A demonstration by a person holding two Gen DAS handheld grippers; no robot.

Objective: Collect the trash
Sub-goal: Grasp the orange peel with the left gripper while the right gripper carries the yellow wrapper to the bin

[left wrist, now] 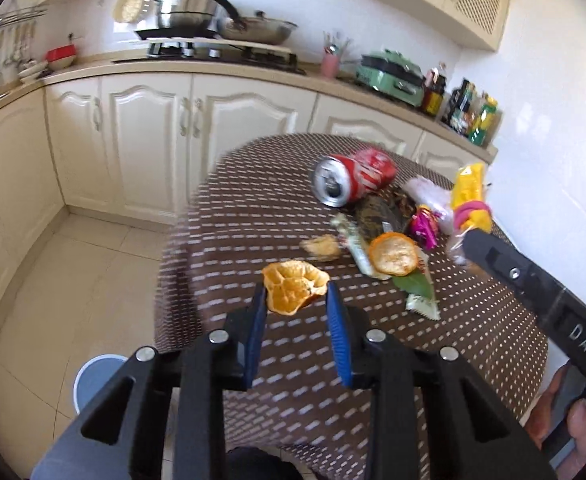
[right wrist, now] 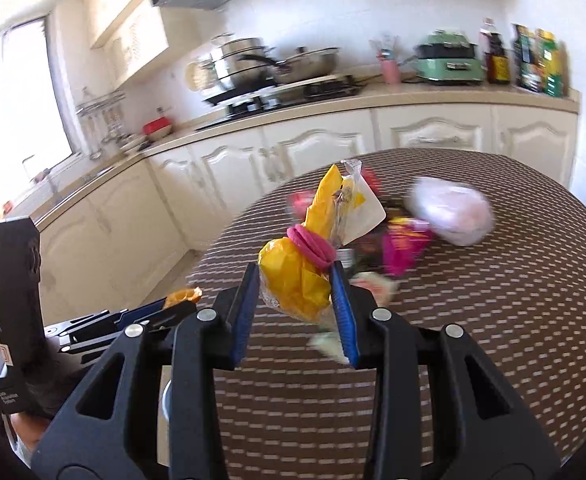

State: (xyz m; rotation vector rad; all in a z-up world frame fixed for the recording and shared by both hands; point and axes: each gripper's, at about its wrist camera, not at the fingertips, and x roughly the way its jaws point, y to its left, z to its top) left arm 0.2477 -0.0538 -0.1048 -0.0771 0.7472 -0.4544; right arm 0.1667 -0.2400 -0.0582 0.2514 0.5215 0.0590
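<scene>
In the left wrist view my left gripper [left wrist: 295,296] is shut on a torn orange peel [left wrist: 293,286], held just above the round table's near-left edge. In the right wrist view my right gripper [right wrist: 295,284] is shut on a yellow plastic bag [right wrist: 293,276] tied with a pink band, lifted over the table. That bag [left wrist: 469,196] also shows at the right of the left wrist view. On the brown dotted cloth [left wrist: 473,320] lie a red cola can [left wrist: 353,176] on its side, a second orange peel [left wrist: 393,254], a pink wrapper [left wrist: 425,226], a green wrapper [left wrist: 421,292] and a white bag [right wrist: 451,210].
A blue bin [left wrist: 97,376] stands on the tiled floor to the left of the table, below my left gripper. Cream kitchen cabinets [left wrist: 153,132] and a counter with pots, a green appliance and bottles run behind the table. A hand shows at the lower right.
</scene>
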